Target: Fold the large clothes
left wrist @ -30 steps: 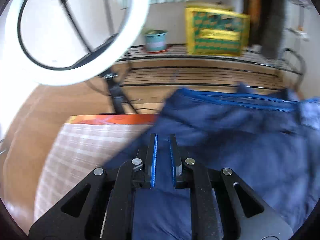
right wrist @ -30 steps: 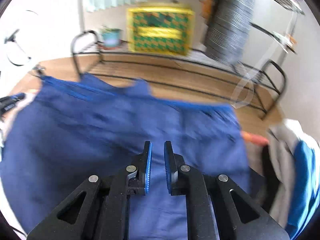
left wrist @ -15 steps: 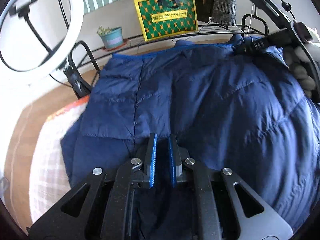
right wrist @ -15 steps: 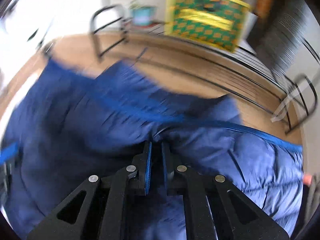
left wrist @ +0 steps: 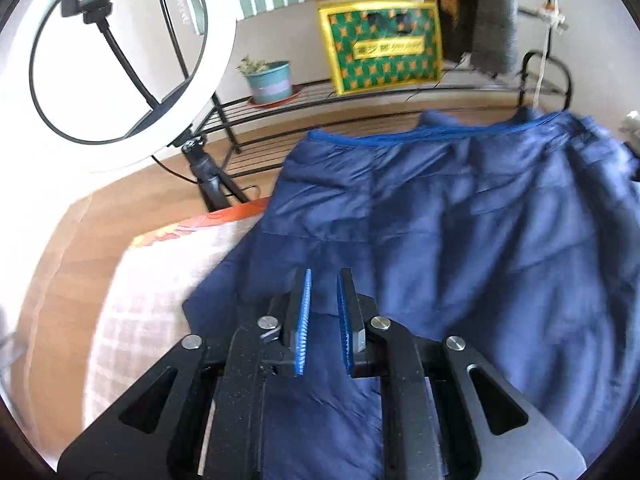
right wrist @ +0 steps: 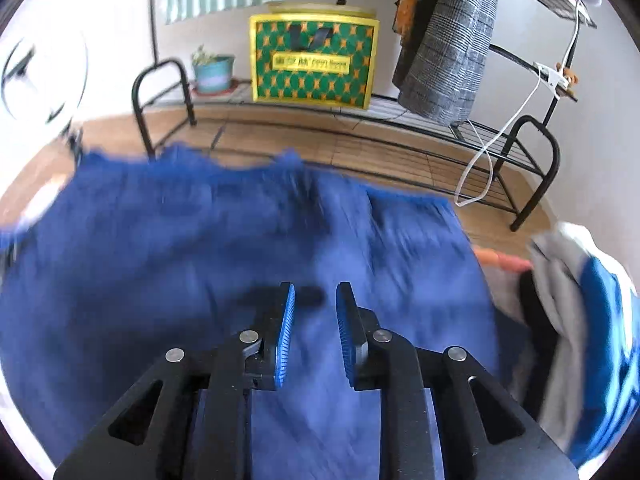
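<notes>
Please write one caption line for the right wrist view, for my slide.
Open right gripper above the spread blue jacket, other clothes piled at right.

Quilted, faintly shiny cloth jacket [left wrist: 460, 232]; matt black metal rack [right wrist: 520, 148].

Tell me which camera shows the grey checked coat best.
Right wrist view: the grey checked coat hangs nearly whole and sharp beside the green box. Left wrist view catches only a blurred strip at the top edge.

Left tongs [left wrist: 323, 280] and right tongs [right wrist: 315, 294] both gape.
</notes>
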A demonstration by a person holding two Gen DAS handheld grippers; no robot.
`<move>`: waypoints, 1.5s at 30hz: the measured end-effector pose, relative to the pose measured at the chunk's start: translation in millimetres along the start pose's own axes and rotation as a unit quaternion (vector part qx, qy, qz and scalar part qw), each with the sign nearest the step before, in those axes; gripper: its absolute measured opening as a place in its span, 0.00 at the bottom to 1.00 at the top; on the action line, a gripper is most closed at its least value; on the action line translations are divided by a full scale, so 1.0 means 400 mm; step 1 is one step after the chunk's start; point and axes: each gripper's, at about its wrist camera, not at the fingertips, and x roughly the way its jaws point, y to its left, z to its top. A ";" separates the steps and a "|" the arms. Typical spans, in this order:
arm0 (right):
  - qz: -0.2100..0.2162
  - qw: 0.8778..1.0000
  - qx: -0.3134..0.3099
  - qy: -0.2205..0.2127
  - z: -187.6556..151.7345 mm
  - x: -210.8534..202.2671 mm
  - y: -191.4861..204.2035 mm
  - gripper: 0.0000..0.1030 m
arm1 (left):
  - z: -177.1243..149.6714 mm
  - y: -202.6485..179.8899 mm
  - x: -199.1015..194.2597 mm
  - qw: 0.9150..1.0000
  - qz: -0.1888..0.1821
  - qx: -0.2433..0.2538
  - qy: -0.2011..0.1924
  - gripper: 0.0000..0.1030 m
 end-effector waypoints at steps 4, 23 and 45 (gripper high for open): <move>-0.013 0.998 0.044 0.032 -0.093 0.026 -0.093 0.19 | -0.024 0.018 0.089 0.999 0.034 -0.013 0.027 0.12; -0.010 0.957 0.289 -0.009 -0.339 -0.324 -0.179 0.63 | 0.018 -0.174 -0.314 0.994 -0.102 -0.049 -0.007 0.12; 0.061 0.929 0.362 -0.046 -0.444 -0.515 -0.186 0.71 | -0.066 -0.296 -0.517 0.989 -0.121 -0.085 0.002 0.12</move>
